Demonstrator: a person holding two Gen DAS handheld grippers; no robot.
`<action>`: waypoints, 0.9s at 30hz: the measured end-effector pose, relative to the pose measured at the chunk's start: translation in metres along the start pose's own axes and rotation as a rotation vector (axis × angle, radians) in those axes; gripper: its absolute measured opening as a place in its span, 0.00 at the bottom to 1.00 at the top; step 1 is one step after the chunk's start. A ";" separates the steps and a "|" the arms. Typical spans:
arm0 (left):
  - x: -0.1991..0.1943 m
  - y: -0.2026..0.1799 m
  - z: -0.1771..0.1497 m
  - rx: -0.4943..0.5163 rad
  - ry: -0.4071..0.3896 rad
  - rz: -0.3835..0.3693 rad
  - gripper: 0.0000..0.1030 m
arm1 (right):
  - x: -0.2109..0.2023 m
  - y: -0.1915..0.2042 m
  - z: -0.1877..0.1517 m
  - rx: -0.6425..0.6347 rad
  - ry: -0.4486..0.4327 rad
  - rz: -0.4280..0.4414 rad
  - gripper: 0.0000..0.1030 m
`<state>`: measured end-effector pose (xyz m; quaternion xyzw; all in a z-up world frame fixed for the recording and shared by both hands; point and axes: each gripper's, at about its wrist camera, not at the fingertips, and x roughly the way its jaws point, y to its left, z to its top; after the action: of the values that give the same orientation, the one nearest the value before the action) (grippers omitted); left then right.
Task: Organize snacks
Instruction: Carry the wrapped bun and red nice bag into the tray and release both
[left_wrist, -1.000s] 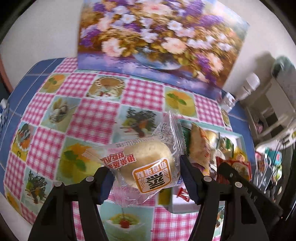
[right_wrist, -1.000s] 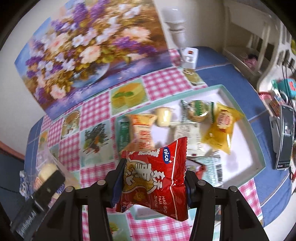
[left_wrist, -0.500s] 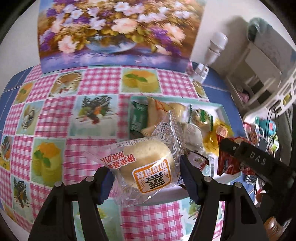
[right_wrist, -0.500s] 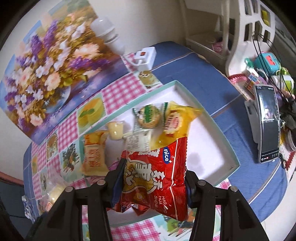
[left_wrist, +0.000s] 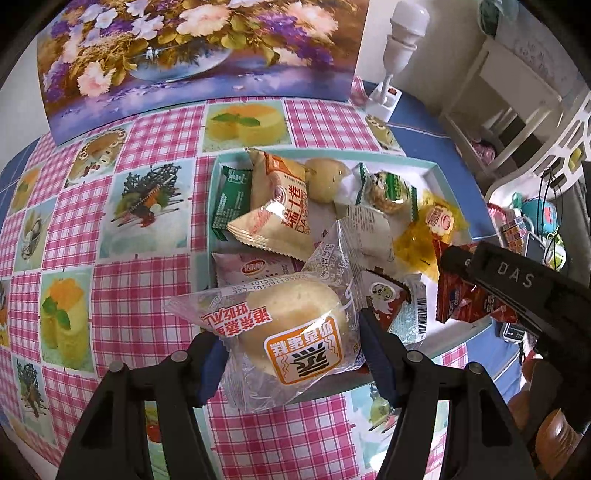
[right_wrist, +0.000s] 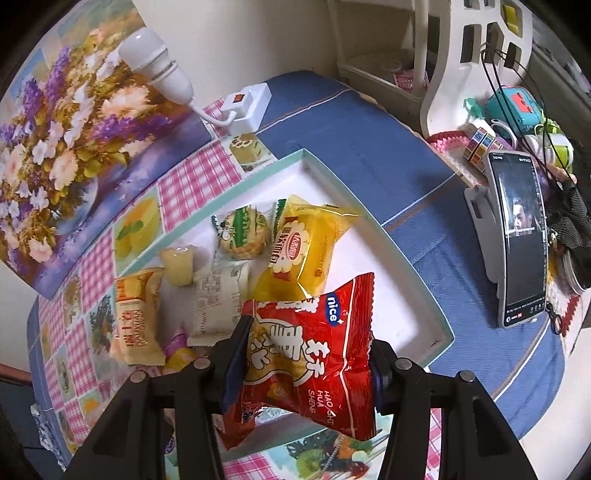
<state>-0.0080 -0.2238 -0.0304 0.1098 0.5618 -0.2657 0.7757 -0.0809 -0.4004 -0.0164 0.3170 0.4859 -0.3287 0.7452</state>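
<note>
My left gripper (left_wrist: 291, 354) is shut on a clear-wrapped steamed cake (left_wrist: 295, 325) and holds it above the near edge of the white tray (left_wrist: 437, 171). My right gripper (right_wrist: 306, 354) is shut on a red snack packet (right_wrist: 310, 354), held over the tray's near right part (right_wrist: 413, 280); the packet also shows in the left wrist view (left_wrist: 469, 295). In the tray lie a yellow packet (right_wrist: 306, 247), a green-wrapped cookie (right_wrist: 243, 232), a beige roll packet (left_wrist: 280, 206), a jelly cup (right_wrist: 179, 266) and several others.
The tray sits on a pink checked tablecloth (left_wrist: 147, 258). A flower painting (left_wrist: 199, 51) leans on the wall behind. A white lamp with power strip (right_wrist: 243, 107) stands behind the tray. A phone on a stand (right_wrist: 517, 236) and a white rack (right_wrist: 461, 55) are to the right.
Both grippers have swung right and moved in over the tray, each still holding its snack. The tray's right part and the phone have come into the right view.
</note>
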 end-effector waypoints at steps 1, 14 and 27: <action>0.001 0.000 0.000 0.001 0.003 0.001 0.66 | 0.002 0.000 0.000 -0.002 0.001 -0.004 0.55; 0.009 0.004 0.001 -0.013 0.017 -0.016 0.67 | 0.021 0.003 -0.002 -0.013 0.036 -0.021 0.56; 0.005 0.008 0.005 -0.029 0.011 -0.026 0.67 | 0.032 0.003 -0.005 -0.018 0.068 -0.032 0.56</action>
<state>0.0010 -0.2212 -0.0343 0.0929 0.5712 -0.2671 0.7705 -0.0710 -0.4009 -0.0476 0.3133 0.5189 -0.3254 0.7258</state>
